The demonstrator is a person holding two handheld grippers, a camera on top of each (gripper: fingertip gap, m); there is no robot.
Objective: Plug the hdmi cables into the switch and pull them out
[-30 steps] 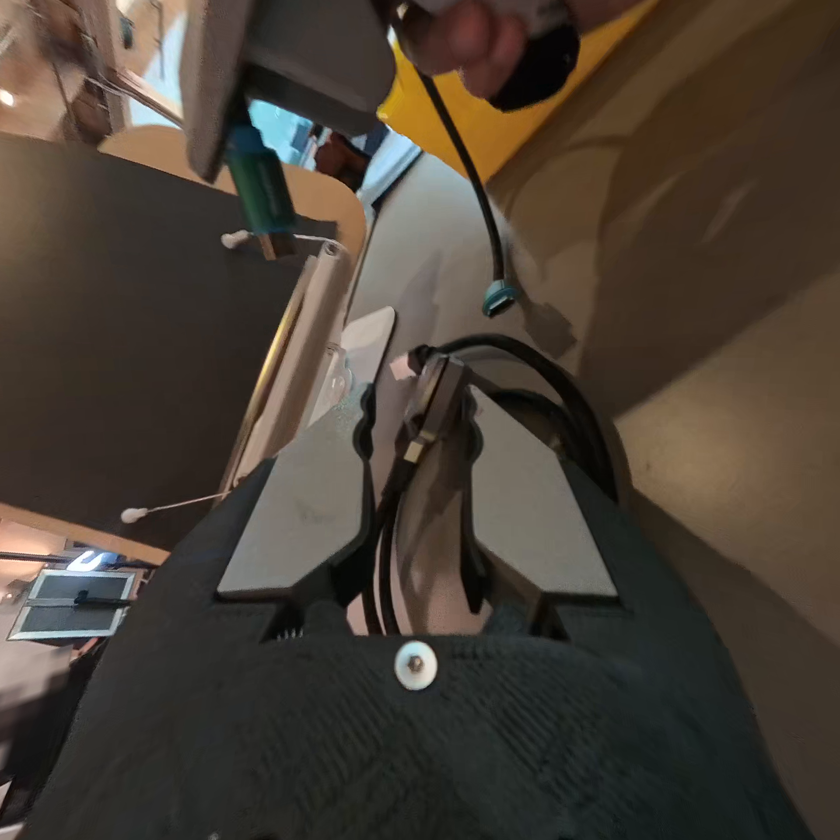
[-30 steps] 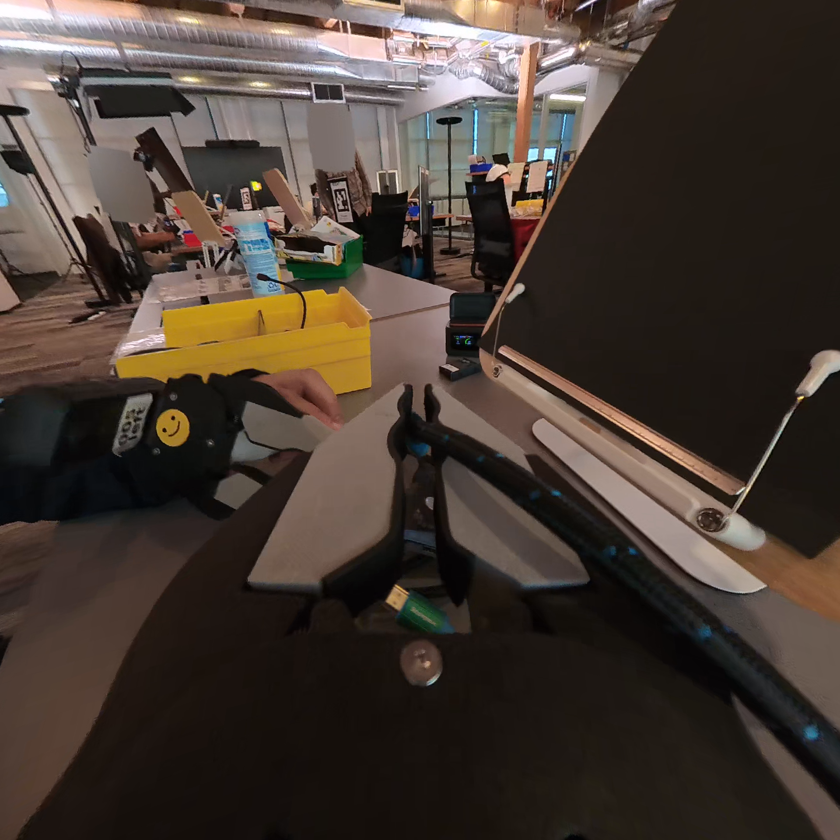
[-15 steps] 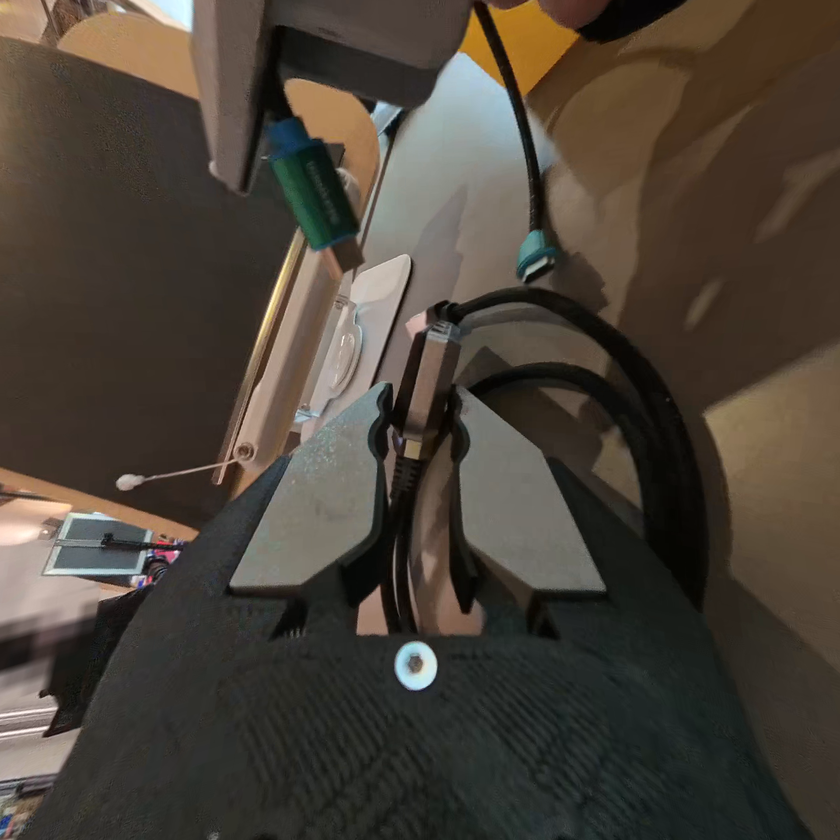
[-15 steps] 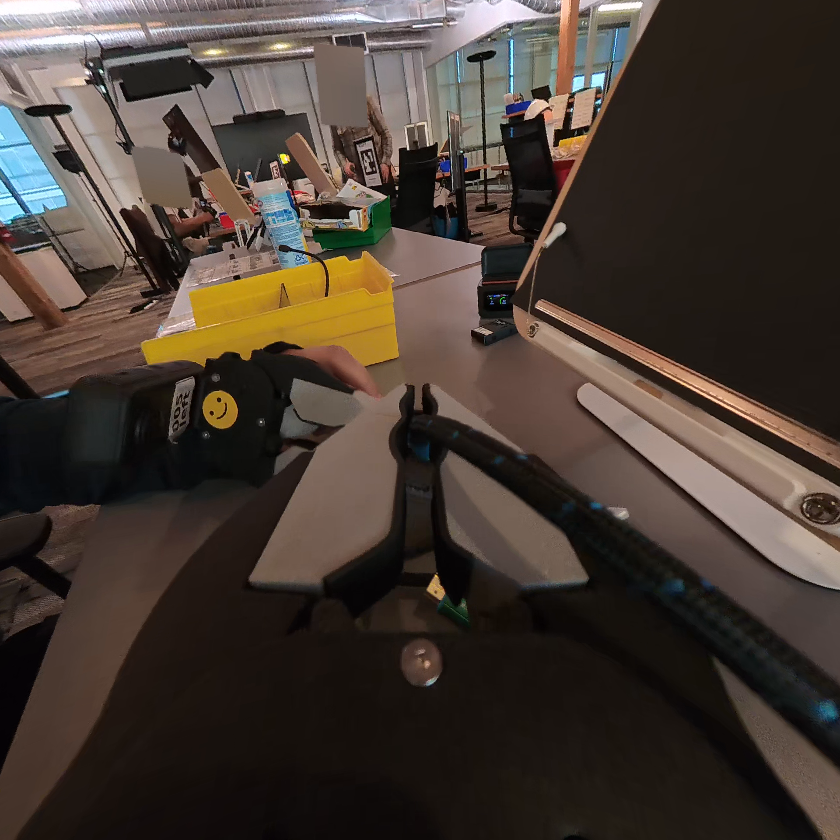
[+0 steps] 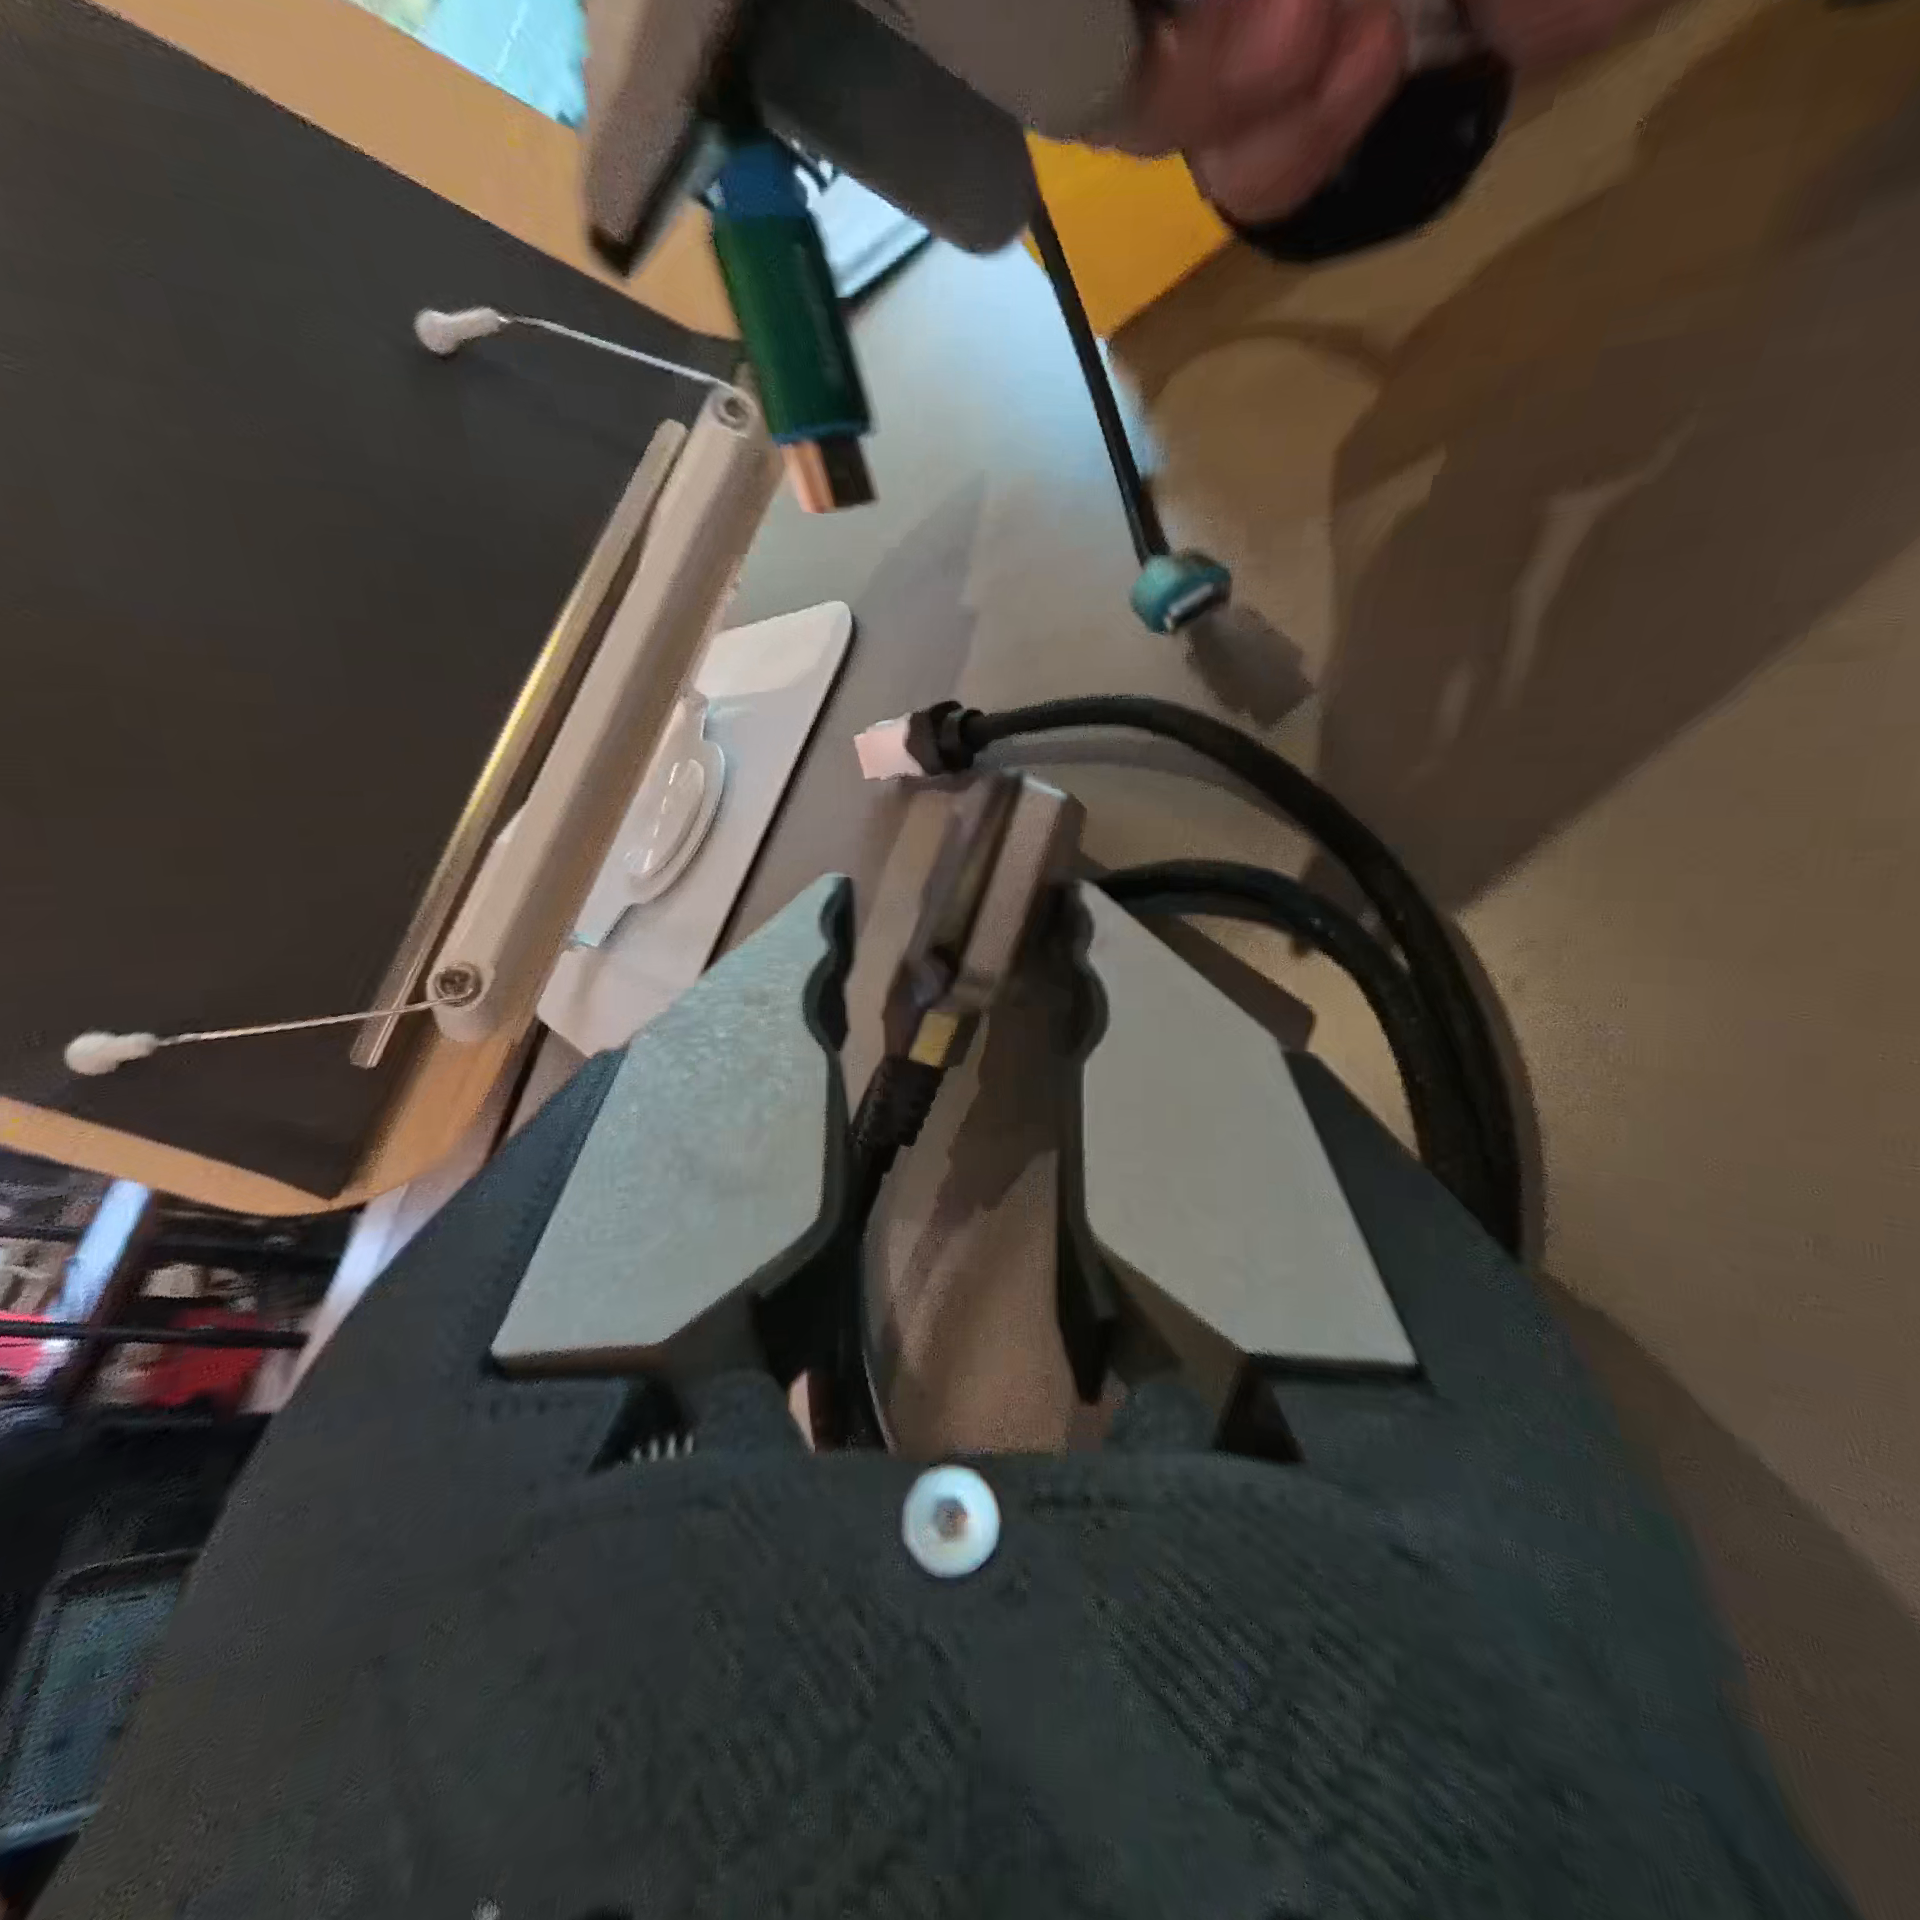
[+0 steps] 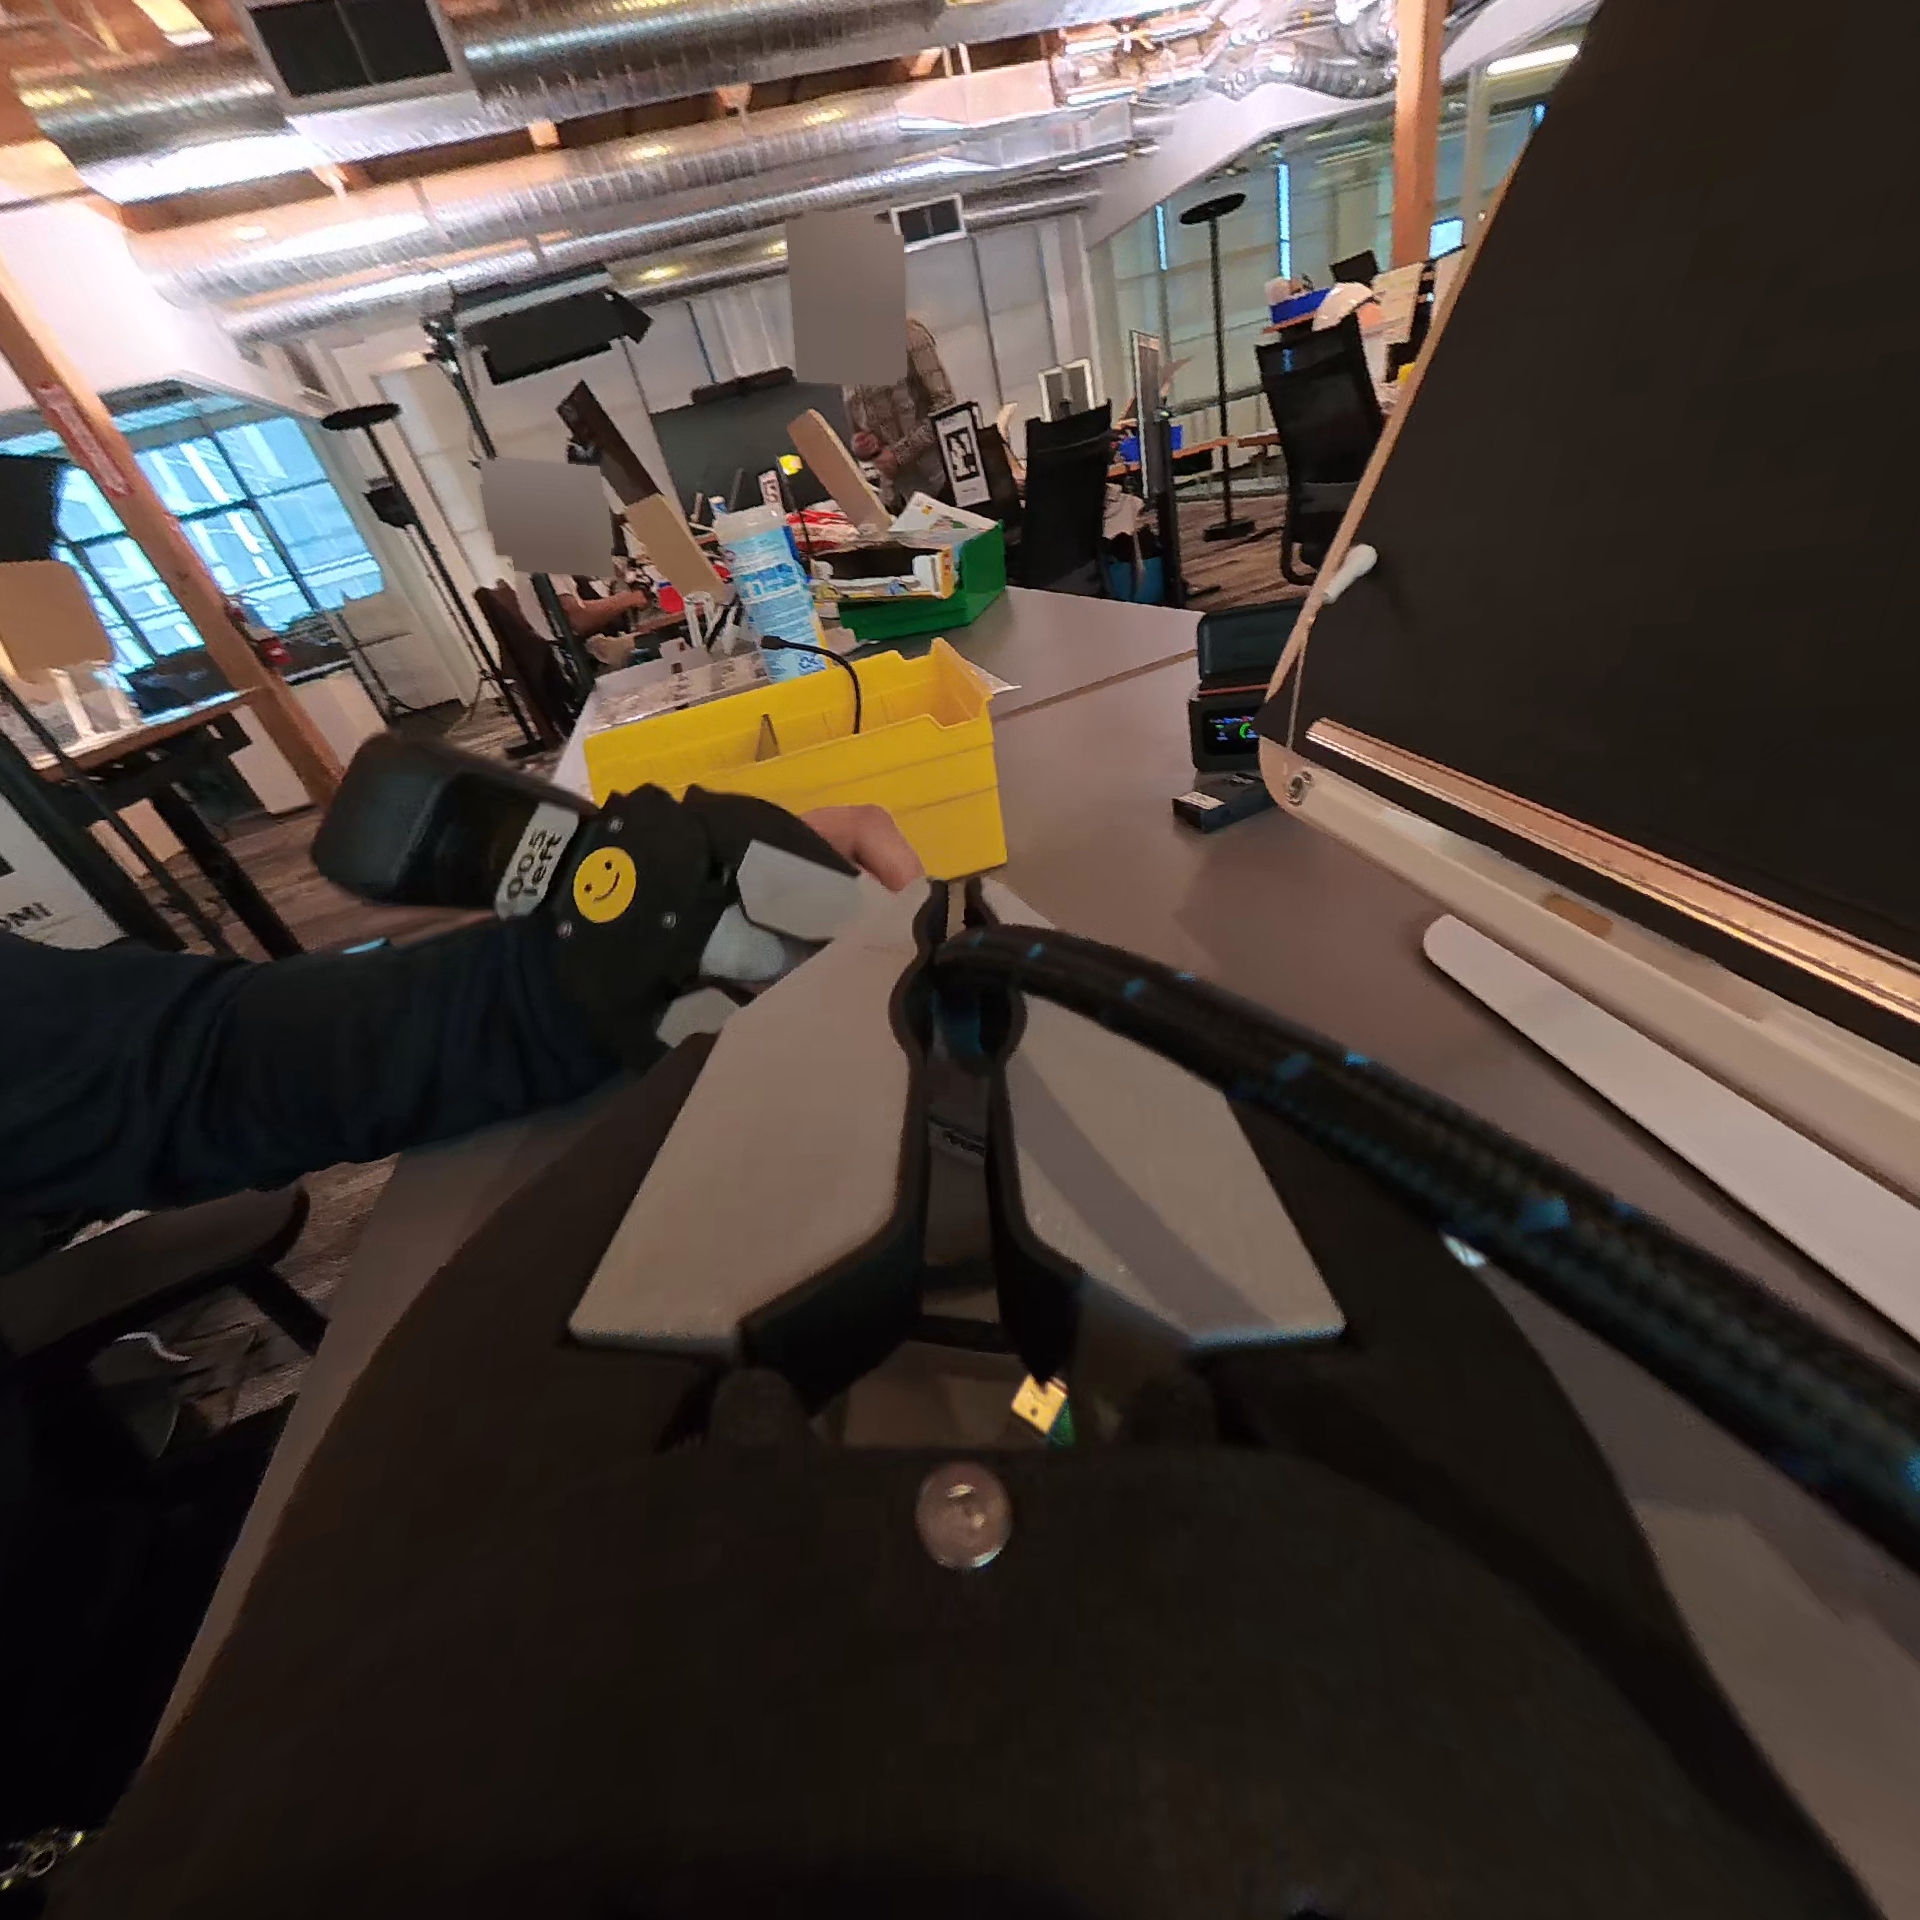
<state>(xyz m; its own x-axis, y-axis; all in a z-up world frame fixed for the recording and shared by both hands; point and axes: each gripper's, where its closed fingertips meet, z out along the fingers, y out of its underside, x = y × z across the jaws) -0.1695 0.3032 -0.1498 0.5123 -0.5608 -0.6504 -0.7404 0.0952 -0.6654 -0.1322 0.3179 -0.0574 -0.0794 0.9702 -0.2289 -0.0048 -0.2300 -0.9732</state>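
1. The left gripper (image 5: 961, 961) has its fingers pinched on a small grey switch box (image 5: 982, 883). The box sits right between the tips, standing on edge, with a black cable (image 5: 883, 1122) running back from it toward the gripper body.
2. Just past the box, a second black cable ends in a little white plug (image 5: 883, 750). Its cord (image 5: 1340, 831) loops round to the right of the left gripper, alongside another black loop.
3. Further ahead and up in the left wrist view, the right gripper (image 5: 769, 104) comes in from the top, clamped on a green HDMI plug (image 5: 795, 322) whose metal tip points down toward the left gripper. Tip and switch box are clearly apart, nothing plugged there.
4. To the right of that hangs a thin black lead with a teal connector (image 5: 1179, 592), not touching the box.
5. In the right wrist view, the right gripper (image 6: 954, 914) is closed tight on the plug. You only see a bit of gold and green (image 6: 1042, 1403) poking out near its base, and the thick braided black-and-blue cable (image 6: 1351, 1132) leaves the tips and sweeps off to its right.
6. A gloved hand (image 6: 665, 894) holding the left gripper is ahead and left of the right gripper, with a yellow bin (image 6: 831, 748) on the grey table (image 6: 1247, 883) behind it.
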